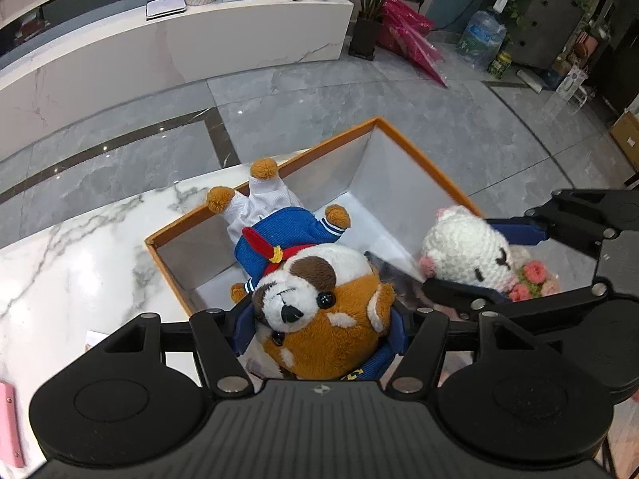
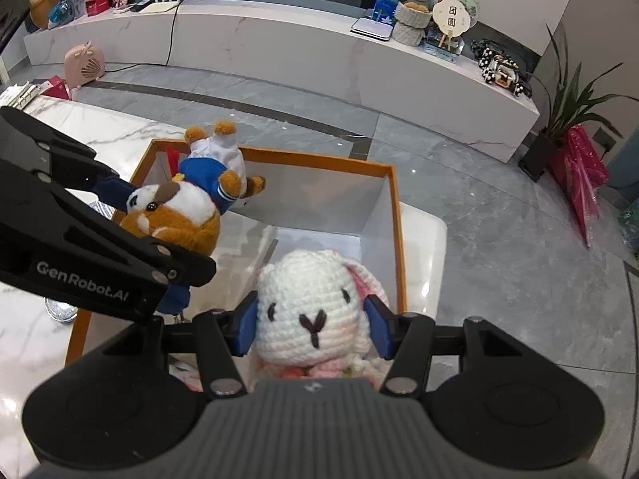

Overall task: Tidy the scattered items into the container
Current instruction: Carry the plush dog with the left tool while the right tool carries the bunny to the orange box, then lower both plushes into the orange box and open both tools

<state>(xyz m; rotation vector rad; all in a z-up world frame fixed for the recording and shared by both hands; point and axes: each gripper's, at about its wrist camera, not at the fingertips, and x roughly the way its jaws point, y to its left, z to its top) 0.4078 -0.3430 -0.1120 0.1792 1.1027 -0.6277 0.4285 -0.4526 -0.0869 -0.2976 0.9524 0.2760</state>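
My left gripper (image 1: 319,327) is shut on the head of a brown-and-white plush dog (image 1: 319,311) in a blue sailor top, held upside down over the orange-rimmed white box (image 1: 423,159). The dog also shows in the right wrist view (image 2: 175,211), with the left gripper (image 2: 147,239) on it. My right gripper (image 2: 311,325) is shut on the head of a white crochet bunny (image 2: 311,299), held over the box (image 2: 393,215). In the left wrist view the bunny (image 1: 463,255) hangs in the right gripper (image 1: 479,255) at the box's right side.
The box stands on a white marble table (image 1: 80,247) near its far edge. Clear film lies in the box (image 2: 255,239). A pink item (image 1: 10,423) lies at the table's left. A grey tiled floor and a long white bench (image 2: 319,52) lie beyond.
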